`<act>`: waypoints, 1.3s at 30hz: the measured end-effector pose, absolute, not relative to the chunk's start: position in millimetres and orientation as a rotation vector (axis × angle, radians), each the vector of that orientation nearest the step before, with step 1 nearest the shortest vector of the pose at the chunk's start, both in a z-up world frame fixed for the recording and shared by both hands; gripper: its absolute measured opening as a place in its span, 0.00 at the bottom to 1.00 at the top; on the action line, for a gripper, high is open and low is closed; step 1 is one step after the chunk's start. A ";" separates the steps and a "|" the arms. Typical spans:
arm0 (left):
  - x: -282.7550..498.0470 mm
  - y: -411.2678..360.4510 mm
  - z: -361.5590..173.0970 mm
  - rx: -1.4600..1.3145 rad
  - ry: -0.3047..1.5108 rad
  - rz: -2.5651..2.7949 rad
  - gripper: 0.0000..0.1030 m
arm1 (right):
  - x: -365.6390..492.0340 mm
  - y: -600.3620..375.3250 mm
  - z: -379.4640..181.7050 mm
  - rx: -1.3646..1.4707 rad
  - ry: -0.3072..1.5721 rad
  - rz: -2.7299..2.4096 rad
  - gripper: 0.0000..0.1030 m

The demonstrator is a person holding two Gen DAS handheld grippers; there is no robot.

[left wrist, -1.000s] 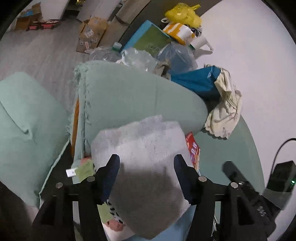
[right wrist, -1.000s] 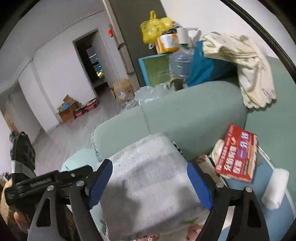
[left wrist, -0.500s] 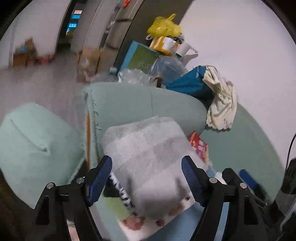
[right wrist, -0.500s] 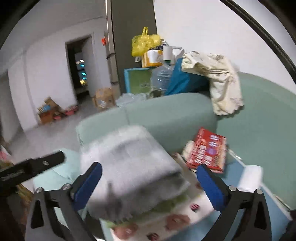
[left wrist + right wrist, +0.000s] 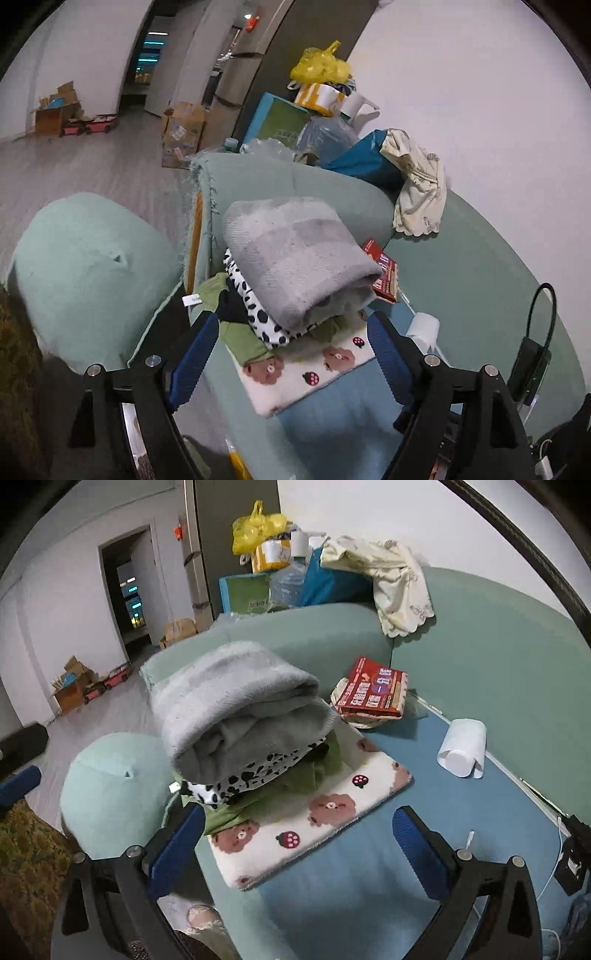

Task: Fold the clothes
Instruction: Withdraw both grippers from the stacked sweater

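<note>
The left gripper [image 5: 291,332] has its blue pads spread and still widening, with nothing pressed between them; its tips frame the near edge of the pile without touching it. The right gripper [image 5: 295,823] stands wide apart and empty, just short of the same pile. The folded grey garment [image 5: 295,254] lies on top of the stack, its rolled edge toward the cameras. Beneath it sit a black-and-white spotted piece [image 5: 243,779], then a green one [image 5: 295,775], all resting on a white bear-print cloth [image 5: 314,823] spread on the blue seat [image 5: 406,867] of the sofa [image 5: 480,635]. Just beside the stack, toward the backrest, lies a red box [image 5: 373,694], and a white paper roll [image 5: 461,747] lies farther along the seat. A cream garment [image 5: 399,587] hangs over the sofa back. A pale green pouf [image 5: 85,266] stands on the floor beside the sofa arm.
</note>
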State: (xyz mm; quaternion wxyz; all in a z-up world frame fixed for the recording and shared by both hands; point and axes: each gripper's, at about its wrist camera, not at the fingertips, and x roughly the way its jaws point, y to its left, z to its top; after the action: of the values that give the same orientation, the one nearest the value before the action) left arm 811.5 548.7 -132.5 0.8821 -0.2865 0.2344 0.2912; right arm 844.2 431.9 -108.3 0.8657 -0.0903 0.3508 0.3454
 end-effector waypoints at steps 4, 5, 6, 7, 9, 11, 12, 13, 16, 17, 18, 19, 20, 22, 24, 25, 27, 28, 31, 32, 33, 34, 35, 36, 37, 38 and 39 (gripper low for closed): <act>808.8 532.7 -128.1 -0.571 0.495 0.661 0.81 | 837.2 414.9 -93.4 -0.151 0.716 0.759 1.00; 810.5 529.2 -128.6 -0.556 0.505 0.673 0.81 | 837.2 412.4 -91.2 -0.147 0.712 0.763 1.00; 812.6 526.4 -129.7 -0.542 0.511 0.684 0.81 | 837.1 409.8 -89.1 -0.143 0.707 0.768 1.00; 814.1 523.8 -131.1 -0.539 0.513 0.689 0.80 | 837.9 408.8 -87.5 -0.136 0.703 0.764 1.00; 816.4 521.8 -135.3 -0.586 0.513 0.642 0.54 | 839.5 406.8 -84.9 -0.121 0.697 0.759 1.00; 821.7 523.8 -141.4 -0.649 0.546 0.600 0.04 | 841.9 403.8 -82.2 -0.097 0.699 0.765 1.00; 823.9 526.3 -143.6 -0.657 0.567 0.612 0.04 | 842.6 401.9 -81.8 -0.092 0.696 0.759 1.00; 825.1 525.7 -144.5 -0.649 0.578 0.635 0.00 | 843.4 400.1 -81.3 -0.086 0.692 0.754 1.00; 824.7 521.3 -144.8 -0.646 0.586 0.659 0.00 | 845.4 395.6 -79.8 -0.077 0.684 0.738 1.00; 823.8 518.8 -143.3 -0.637 0.580 0.652 0.00 | 845.8 394.9 -79.2 -0.079 0.681 0.733 1.00; 822.9 515.7 -141.4 -0.623 0.574 0.645 0.00 | 845.1 395.1 -78.1 -0.081 0.676 0.729 1.00; 822.3 513.0 -139.3 -0.595 0.574 0.650 0.00 | 844.5 395.2 -77.0 -0.083 0.670 0.724 1.00; 821.8 510.4 -137.1 -0.561 0.576 0.660 0.00 | 843.0 395.3 -75.3 -0.078 0.670 0.732 1.00; 820.5 503.6 -131.6 -0.471 0.574 0.710 0.08 | 840.0 395.6 -71.8 -0.067 0.669 0.747 1.00; 816.8 504.0 -129.9 -0.452 0.573 0.728 0.46 | 835.3 397.3 -67.3 -0.060 0.670 0.772 1.00; 813.8 504.7 -129.2 -0.461 0.565 0.735 0.78 | 832.5 398.4 -65.0 -0.068 0.663 0.775 1.00; 803.6 502.9 -125.1 -0.485 0.498 0.742 0.82 | 826.9 401.1 -61.4 -0.084 0.648 0.779 1.00; 800.7 502.5 -123.2 -0.491 0.477 0.737 0.83 | 823.9 403.0 -59.9 -0.104 0.637 0.776 1.00; 799.4 503.7 -119.8 -0.485 0.485 0.729 0.84 | 815.7 408.8 -56.5 -0.159 0.603 0.761 1.00; 800.2 503.9 -119.9 -0.480 0.499 0.741 0.84 | 813.7 410.8 -56.1 -0.164 0.596 0.759 1.00; 800.2 504.3 -120.4 -0.479 0.505 0.747 0.84 | 813.0 411.0 -55.7 -0.161 0.593 0.762 1.00; 799.9 504.8 -121.1 -0.480 0.508 0.750 0.84 | 812.7 412.3 -55.6 -0.154 0.592 0.766 1.00; 798.8 506.1 -122.4 -0.489 0.504 0.740 0.84 | 813.6 412.7 -56.5 -0.147 0.597 0.769 1.00; 798.0 508.1 -123.8 -0.502 0.501 0.728 0.84 | 815.7 412.5 -58.2 -0.140 0.607 0.769 1.00; 797.6 510.3 -124.6 -0.512 0.499 0.719 0.84 | 818.6 413.8 -60.4 -0.135 0.614 0.768 1.00; 798.3 513.0 -125.7 -0.521 0.498 0.719 0.84 | 821.5 415.1 -62.5 -0.129 0.621 0.767 1.00; 800.6 517.3 -126.3 -0.521 0.507 0.740 0.84 | 825.5 417.3 -63.7 -0.122 0.626 0.770 1.00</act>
State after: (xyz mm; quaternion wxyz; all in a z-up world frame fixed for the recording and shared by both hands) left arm 800.6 517.3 -126.3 0.8686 -0.2490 0.2422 0.3535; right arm 825.5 417.3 -63.7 0.8776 -0.0585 0.3001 0.3691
